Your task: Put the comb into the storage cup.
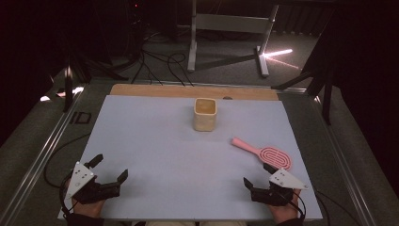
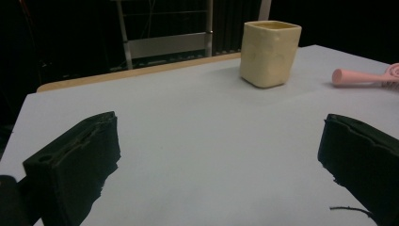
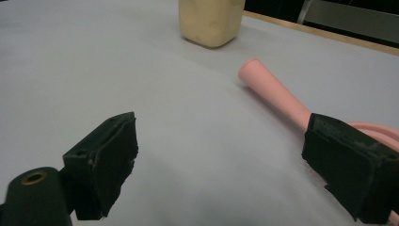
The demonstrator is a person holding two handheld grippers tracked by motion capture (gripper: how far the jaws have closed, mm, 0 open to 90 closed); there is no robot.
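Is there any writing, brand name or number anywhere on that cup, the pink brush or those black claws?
None can be read.
The cream cup is plain.
The pink brush bears only a raised loop pattern, no letters.
The left gripper and right gripper show no markings; their grey plates carry only small dots.

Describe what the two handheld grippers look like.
Both the left gripper and the right gripper have black bodies with two blocky black jaws. Each carries a grey three-cornered plate on top, dotted with small dark marks, and a thin black cable trails from each. Dark sleeves show at the wrists.
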